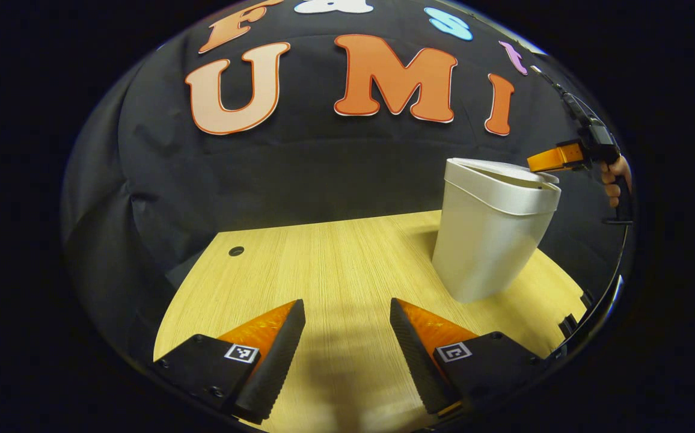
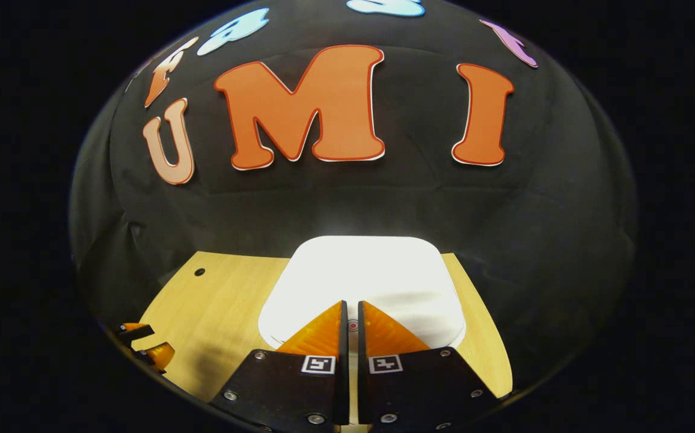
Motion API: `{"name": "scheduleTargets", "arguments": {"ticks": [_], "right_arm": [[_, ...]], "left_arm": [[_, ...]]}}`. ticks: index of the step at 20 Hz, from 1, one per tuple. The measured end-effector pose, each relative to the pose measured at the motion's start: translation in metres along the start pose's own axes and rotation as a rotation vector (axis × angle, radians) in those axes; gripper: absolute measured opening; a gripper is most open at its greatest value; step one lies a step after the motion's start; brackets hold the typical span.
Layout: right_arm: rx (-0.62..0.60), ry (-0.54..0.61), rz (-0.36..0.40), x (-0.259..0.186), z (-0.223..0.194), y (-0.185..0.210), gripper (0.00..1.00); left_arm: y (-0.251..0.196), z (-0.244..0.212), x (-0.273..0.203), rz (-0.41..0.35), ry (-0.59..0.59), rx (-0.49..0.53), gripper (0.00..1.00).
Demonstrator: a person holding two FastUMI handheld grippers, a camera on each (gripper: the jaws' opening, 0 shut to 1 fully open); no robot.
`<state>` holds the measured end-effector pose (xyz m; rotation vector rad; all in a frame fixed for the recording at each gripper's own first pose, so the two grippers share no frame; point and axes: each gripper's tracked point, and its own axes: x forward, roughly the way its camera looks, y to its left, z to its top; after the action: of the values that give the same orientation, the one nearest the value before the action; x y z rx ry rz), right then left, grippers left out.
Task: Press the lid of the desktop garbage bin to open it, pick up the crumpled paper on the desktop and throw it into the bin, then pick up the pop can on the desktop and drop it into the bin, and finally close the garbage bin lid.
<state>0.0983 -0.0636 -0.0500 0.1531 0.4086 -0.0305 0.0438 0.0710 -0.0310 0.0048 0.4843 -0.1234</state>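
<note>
Centrally, the white garbage bin (image 1: 492,234) stands toward the right side of the wooden counter (image 1: 335,264), bare board ahead of the released left tongs (image 1: 347,328). Right tongs (image 2: 352,322), clenched with nothing between, sit over the closed lid (image 2: 371,270); contact cannot be told. Black cloth walls the booth.

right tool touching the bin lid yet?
Cannot tell. In the left gripper view the right tool meets the lid's far edge with no visible gap; in the right gripper view the closed tips hide any contact.
</note>
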Motion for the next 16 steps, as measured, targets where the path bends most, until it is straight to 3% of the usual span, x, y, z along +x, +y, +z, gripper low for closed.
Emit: {"name": "scheduleTargets", "arguments": {"ticks": [16], "right_arm": [[0.042, 0.012, -0.002, -0.006, -0.013, 0.003, 0.06]], "left_arm": [[-0.010, -0.001, 0.001, -0.033, 0.014, 0.020, 0.92]]}}
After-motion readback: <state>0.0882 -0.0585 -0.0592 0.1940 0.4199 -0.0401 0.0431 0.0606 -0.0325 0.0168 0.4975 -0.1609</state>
